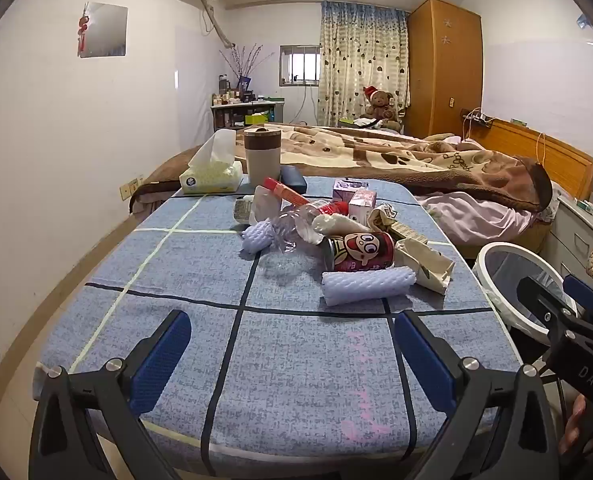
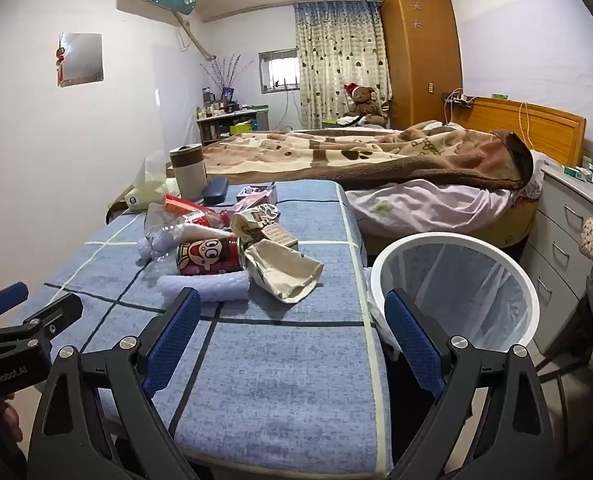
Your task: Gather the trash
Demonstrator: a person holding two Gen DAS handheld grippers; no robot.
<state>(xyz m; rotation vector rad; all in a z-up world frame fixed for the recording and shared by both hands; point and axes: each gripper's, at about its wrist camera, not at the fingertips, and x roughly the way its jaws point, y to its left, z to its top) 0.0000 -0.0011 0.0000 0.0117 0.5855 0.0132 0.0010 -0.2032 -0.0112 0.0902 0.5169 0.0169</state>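
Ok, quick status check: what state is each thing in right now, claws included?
Left claw: open, empty, above the table.
Right claw: open, empty.
Trash bin: upright beside the table, lined, looks empty.
Red can: lying on its side.
Foam sleeve: lying flat, nearest the claws.
Paper bag: crumpled, open end showing.
Plastic bottle: crushed.
Tissue box: open, tissue sticking up.
Cup: upright, lidded.

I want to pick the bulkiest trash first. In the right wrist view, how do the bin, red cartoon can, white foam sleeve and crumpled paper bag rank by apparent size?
1. Bin, though it is nearest the camera.
2. Crumpled paper bag.
3. White foam sleeve and red cartoon can: too alike to rank.
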